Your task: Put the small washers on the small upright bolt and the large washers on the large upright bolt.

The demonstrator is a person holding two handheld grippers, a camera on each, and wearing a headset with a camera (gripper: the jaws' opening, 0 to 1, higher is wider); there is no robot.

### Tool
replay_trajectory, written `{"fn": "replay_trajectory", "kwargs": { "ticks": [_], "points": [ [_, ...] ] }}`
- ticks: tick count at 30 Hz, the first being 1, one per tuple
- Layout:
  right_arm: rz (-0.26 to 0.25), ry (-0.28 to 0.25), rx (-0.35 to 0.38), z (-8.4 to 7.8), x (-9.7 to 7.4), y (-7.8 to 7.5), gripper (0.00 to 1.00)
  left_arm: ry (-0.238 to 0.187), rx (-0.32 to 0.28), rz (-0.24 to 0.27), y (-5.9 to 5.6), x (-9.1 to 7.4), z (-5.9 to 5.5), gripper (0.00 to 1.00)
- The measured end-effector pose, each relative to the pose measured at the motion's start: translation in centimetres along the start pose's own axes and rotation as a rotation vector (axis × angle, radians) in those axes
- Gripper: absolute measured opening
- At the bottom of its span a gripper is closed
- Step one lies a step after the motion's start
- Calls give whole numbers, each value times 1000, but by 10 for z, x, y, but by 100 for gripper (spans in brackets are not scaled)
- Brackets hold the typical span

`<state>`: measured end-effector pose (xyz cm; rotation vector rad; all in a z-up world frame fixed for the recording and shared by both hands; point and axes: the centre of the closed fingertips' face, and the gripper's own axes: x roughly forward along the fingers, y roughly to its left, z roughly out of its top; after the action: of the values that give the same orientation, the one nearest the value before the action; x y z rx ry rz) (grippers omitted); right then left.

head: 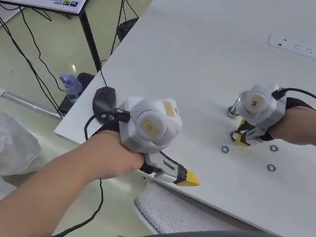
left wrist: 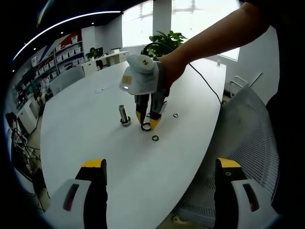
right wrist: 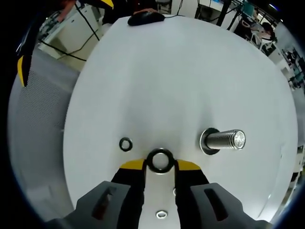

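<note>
left gripper (left wrist: 160,163): i hold it over the near edge of the white table (left wrist: 86,105), beside a grey mesh chair (left wrist: 248,129). jaws wide apart, nothing between them.

small washer (right wrist: 126,144): flat on the table, just left of my right tips, not touching them.

right gripper (head: 241,139): tips point down at the table. jaws closed in on a large washer (right wrist: 159,161), one yellow tip on each side of the ring. cannot tell whether the ring is touching the table.

upright bolt (right wrist: 221,140): stands near the held washer, to its right. dark ring around its foot; cannot tell if that is a washer.

far washer (head: 274,148) and near washer (head: 271,168): flat on the table right of the tips, apart from each other. sizes unclear.
</note>
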<state>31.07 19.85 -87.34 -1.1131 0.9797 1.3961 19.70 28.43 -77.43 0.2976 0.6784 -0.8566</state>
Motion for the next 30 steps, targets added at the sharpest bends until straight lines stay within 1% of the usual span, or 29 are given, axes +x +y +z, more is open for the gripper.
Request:
{"fn": "replay_trajectory", "kwargs": {
  "ticks": [3,5,8,11,14,22,26,29,30],
  "points": [
    [-9,5,-3,1,0,2,24,6,0,-4,-3,0,-2,93],
    [-16,11,21,0,0,2,23,8,3,-4,-4,0,-2,93],
    [-20,17,21,0,-1,1,22,5,-1,-3,-4,0,-2,92],
    [-18,10,27,0,-1,1,21,11,6,-4,-5,-1,-3,92],
    [-13,14,29,-1,0,0,21,11,6,-3,-4,-1,-3,91],
    [-20,21,32,-3,-1,-1,21,14,6,2,-2,-3,-3,90],
    [-23,19,51,-7,-8,-5,21,14,6,2,-2,-3,-3,90],
    [-12,14,82,-11,-13,-6,21,14,6,3,0,-2,-3,90],
    [-16,15,83,-12,-14,-8,21,13,7,3,0,-2,-3,90]
  ]
}}
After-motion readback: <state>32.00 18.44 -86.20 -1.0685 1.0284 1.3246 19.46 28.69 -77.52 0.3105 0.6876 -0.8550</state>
